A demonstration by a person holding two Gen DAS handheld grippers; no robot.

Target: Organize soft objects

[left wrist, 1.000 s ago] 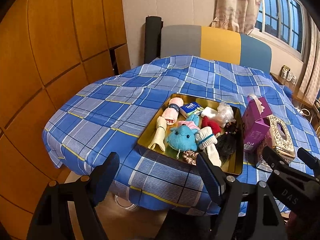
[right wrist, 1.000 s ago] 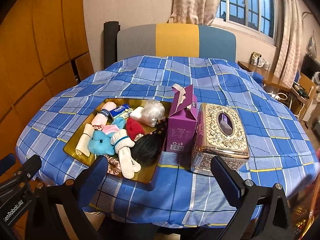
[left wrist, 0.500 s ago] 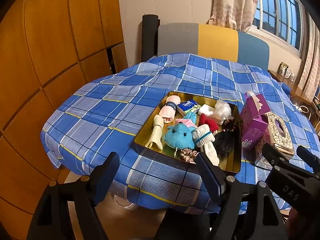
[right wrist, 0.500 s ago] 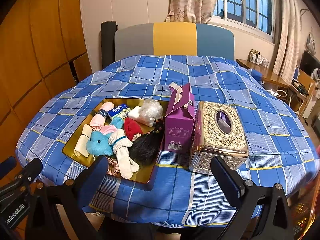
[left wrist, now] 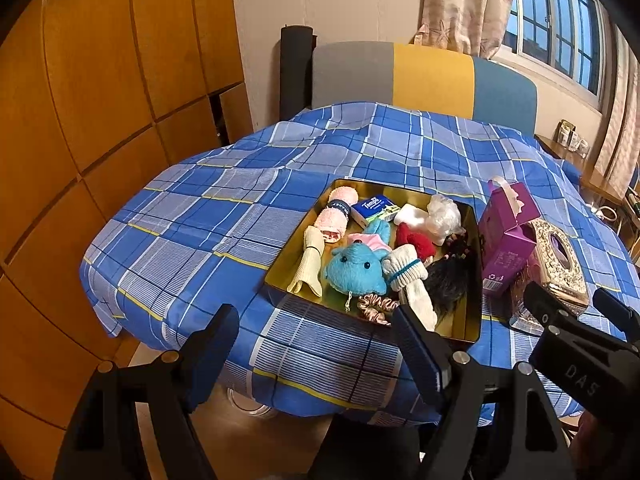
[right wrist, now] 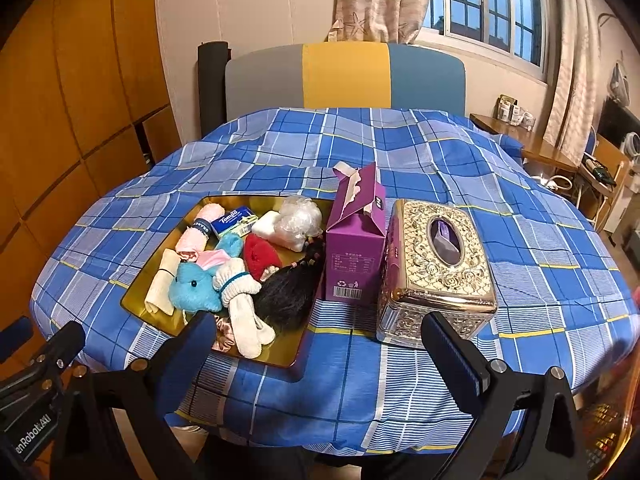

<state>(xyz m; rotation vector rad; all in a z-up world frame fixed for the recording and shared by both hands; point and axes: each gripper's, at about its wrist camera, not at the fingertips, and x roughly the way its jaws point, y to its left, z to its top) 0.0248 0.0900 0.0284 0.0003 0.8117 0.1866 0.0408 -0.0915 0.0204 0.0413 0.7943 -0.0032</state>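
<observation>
A gold tray (left wrist: 472, 332) (right wrist: 136, 300) on the blue checked tablecloth holds several soft things: a blue plush toy (left wrist: 356, 270) (right wrist: 194, 288), a pink rolled towel (left wrist: 334, 218), a cream cloth (left wrist: 308, 268), white socks (left wrist: 408, 276) (right wrist: 240, 300), a red plush (left wrist: 414, 240), a black hair piece (right wrist: 290, 294), a pink scrunchie (left wrist: 374, 306), a clear wrapped bundle (left wrist: 442, 216) and a tissue pack (left wrist: 374, 208). My left gripper (left wrist: 316, 344) is open and empty, in front of the table edge. My right gripper (right wrist: 320, 354) is open and empty, short of the tray and boxes.
A purple carton (right wrist: 356, 248) and an ornate gold tissue box (right wrist: 438, 268) stand right of the tray. A grey, yellow and blue chair back (right wrist: 344, 76) is behind the table. Wooden cabinets (left wrist: 100, 100) line the left. A side table (right wrist: 532, 148) stands at right.
Both grippers have drawn back and risen slightly, so the table sits a little lower and farther in both views. Both stay open. Nothing on the table has moved.
</observation>
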